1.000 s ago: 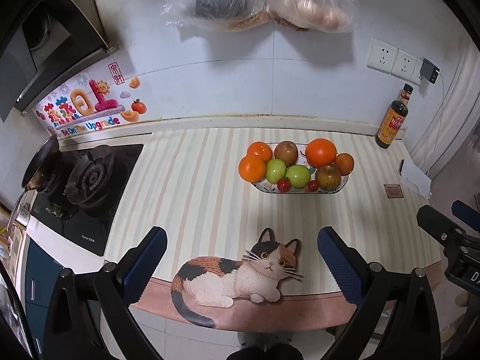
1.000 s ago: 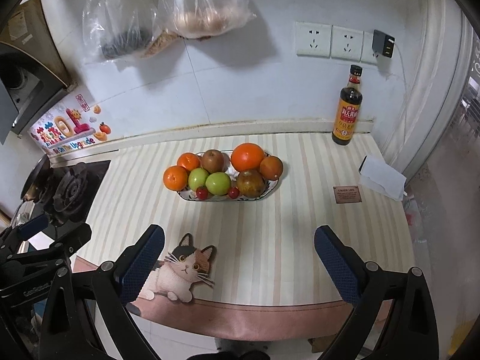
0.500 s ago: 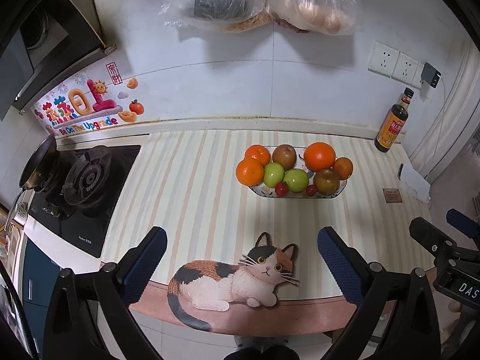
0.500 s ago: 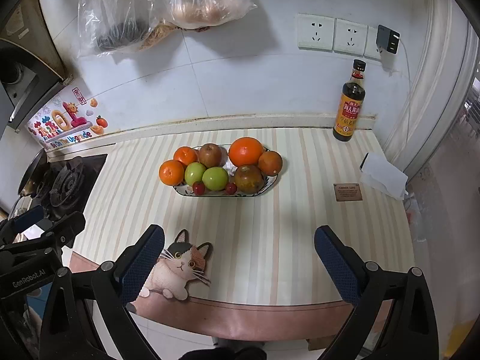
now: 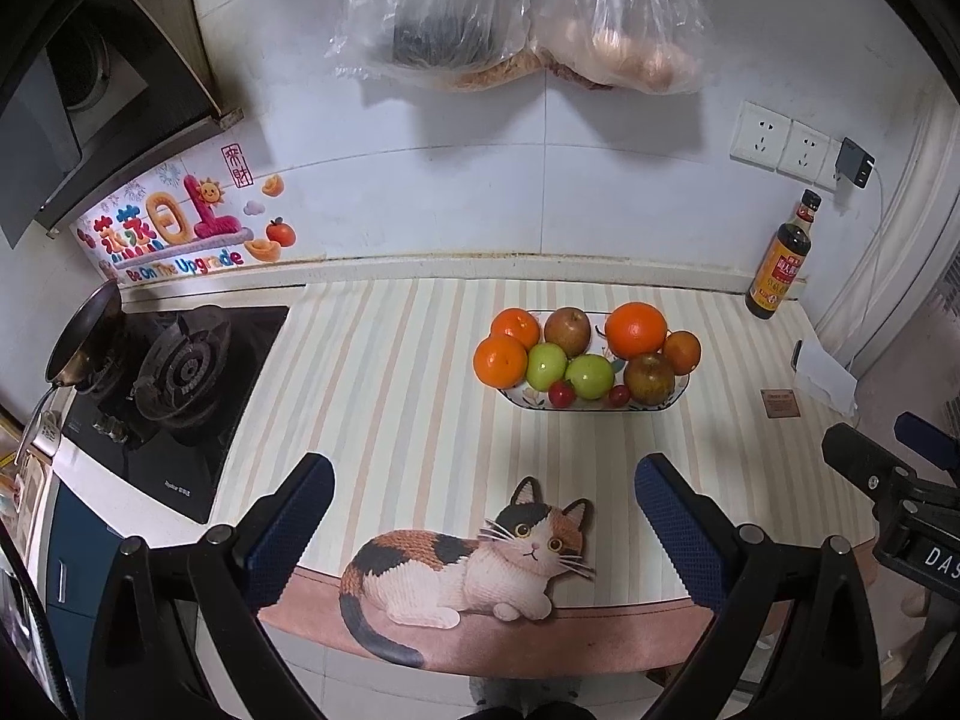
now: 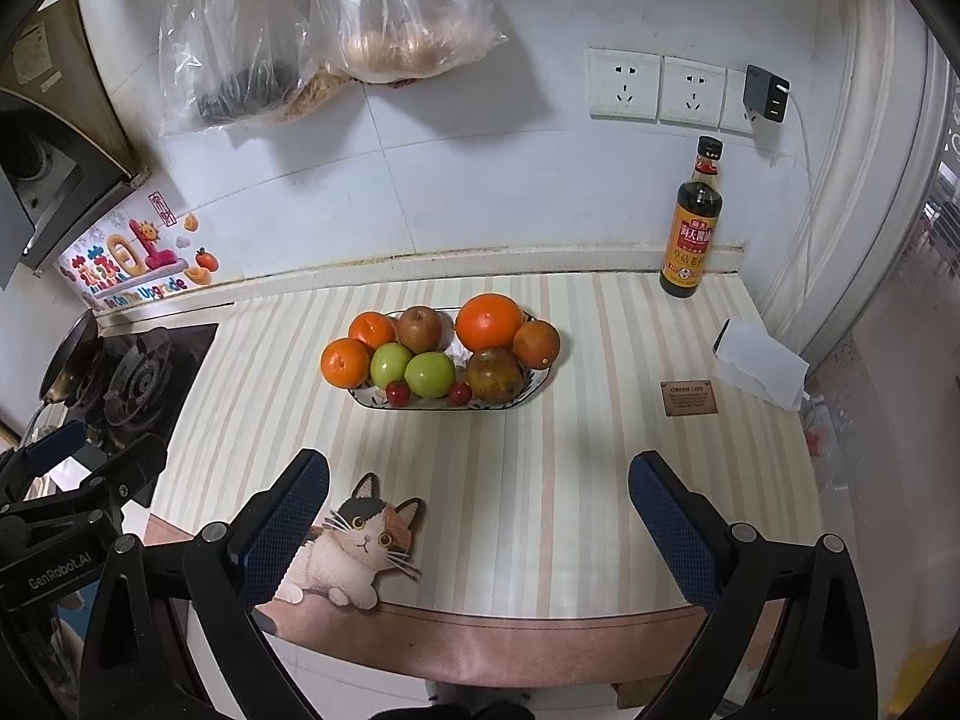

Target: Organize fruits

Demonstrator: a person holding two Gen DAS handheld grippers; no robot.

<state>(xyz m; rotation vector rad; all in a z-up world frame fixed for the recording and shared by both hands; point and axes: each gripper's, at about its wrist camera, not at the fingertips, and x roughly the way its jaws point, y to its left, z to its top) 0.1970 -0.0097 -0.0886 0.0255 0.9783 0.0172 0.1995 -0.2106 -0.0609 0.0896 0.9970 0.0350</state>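
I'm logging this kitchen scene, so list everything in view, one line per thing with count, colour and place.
oranges: four, orange, in the dish
green apples: two, green, dish front
brown fruits: two, reddish brown, in the dish
cherry tomatoes: two, red, dish front edge
dish: one, white patterned, mat centre
striped mat: one, cream with cat print, on counter
sauce bottle: one, dark, back right against wall
plastic bags: two, clear, hanging on wall
gas stove: one, black, left
left gripper: open, empty
right gripper: open, empty
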